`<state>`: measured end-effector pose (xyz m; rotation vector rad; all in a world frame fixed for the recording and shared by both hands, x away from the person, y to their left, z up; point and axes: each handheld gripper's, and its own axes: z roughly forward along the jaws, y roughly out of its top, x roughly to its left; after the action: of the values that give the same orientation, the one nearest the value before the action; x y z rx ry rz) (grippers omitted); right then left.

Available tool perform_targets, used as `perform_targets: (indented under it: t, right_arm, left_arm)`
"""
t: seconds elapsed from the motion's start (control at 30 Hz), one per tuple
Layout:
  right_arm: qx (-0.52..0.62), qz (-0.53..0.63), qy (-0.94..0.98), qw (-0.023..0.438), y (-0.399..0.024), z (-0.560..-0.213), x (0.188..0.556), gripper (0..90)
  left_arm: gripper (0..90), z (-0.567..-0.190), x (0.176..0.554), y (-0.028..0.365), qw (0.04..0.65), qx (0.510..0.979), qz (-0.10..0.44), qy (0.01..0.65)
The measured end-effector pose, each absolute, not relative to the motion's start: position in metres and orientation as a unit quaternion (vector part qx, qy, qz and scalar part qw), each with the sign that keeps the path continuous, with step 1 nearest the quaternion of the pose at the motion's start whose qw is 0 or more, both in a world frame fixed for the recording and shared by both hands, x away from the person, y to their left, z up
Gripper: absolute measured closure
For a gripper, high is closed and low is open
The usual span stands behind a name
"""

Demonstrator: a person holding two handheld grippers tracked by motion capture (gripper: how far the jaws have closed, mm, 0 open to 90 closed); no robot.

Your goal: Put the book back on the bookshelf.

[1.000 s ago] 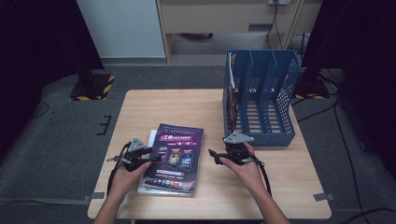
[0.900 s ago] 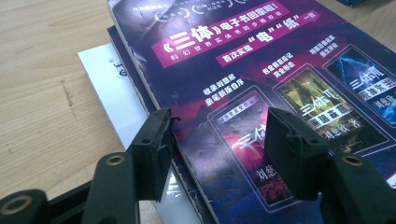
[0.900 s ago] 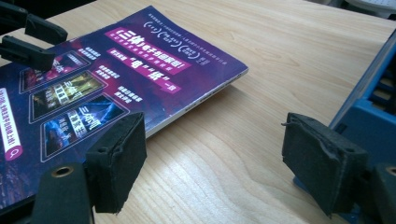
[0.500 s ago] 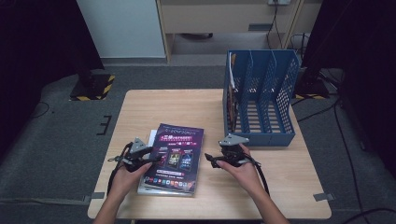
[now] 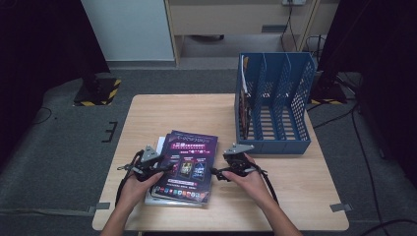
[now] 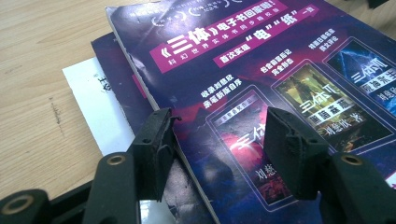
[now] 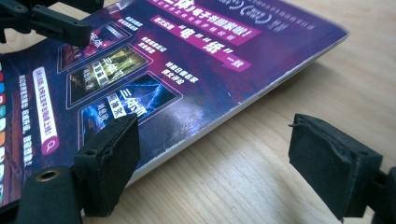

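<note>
Lay flat at lower centre of the high view: top book (image 5: 189, 164), purple cover up, long axis running from the bottom edge up toward the top of the frame, tilted slightly right, title end farthest from the person. Rested on a stack: counted three layers in the left gripper view, namely top book (image 6: 261, 84), a second purple book (image 6: 119, 77) beneath it, and a white sheet (image 6: 93, 107) at the bottom. Stood at upper right of the high view, one blue rack (image 5: 275, 103) with three slots, something thin upright in its leftmost slot. Sat on one wooden table (image 5: 167, 113).

Left gripper (image 5: 155, 167) at the stack's left edge, half open, jaws straddling the top book's left edge (image 6: 215, 135), pads not pressing. Right gripper (image 5: 221, 172) at the book's right edge, wide and just been opening, one jaw over the cover, the other over bare table (image 7: 210, 154), nothing gripped.
</note>
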<state>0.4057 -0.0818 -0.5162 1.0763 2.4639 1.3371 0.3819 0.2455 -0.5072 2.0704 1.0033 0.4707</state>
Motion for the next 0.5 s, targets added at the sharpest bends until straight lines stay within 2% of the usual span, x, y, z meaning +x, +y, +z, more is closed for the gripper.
perform_targets:
  t: [0.03,0.2,0.5]
  right_arm:
    - [0.367,0.45,0.812,0.051,-0.0794,-0.5195,0.4094,16.8]
    - [0.368,0.446,0.815,0.033,-0.0756,-0.5255,0.4119,16.0]
    - [0.368,0.452,0.812,0.016,-0.0719,-0.5291,0.4136,15.8]
  left_arm:
    - [42.0,-0.5075,0.382,0.2441,0.388,0.813,0.184,0.394]
    - [41.9,-0.5074,0.3816,0.2418,0.386,0.815,0.188,0.39]
    - [42.1,-0.5078,0.3806,0.2376,0.388,0.815,0.189,0.387]
